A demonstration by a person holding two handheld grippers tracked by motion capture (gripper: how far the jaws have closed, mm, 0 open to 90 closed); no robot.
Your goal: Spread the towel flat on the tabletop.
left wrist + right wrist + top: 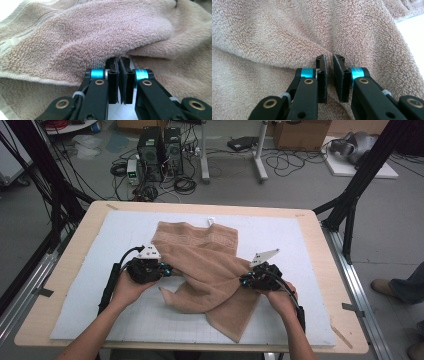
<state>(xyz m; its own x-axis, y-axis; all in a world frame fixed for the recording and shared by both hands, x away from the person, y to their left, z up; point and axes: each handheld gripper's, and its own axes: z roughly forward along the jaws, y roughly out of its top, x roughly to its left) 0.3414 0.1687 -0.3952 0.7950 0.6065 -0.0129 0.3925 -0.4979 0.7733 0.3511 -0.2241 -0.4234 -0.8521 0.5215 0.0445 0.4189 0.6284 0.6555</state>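
High view puts the beige towel (210, 270) rumpled in the middle of the white mat (300, 245) on the tabletop (70, 270), its long axis running from far-left to near-right. Left tool (167, 269) pinches the towel's left edge; right tool (243, 280) pinches a fold on its right side. Both sit level with the towel's middle, so each hand is equally near and the cloth lies between them.

The towel (210, 270) is tan with a woven key-pattern band at its far end; the mat (125, 230) on the counter is pale blue-white, faintly gridded.
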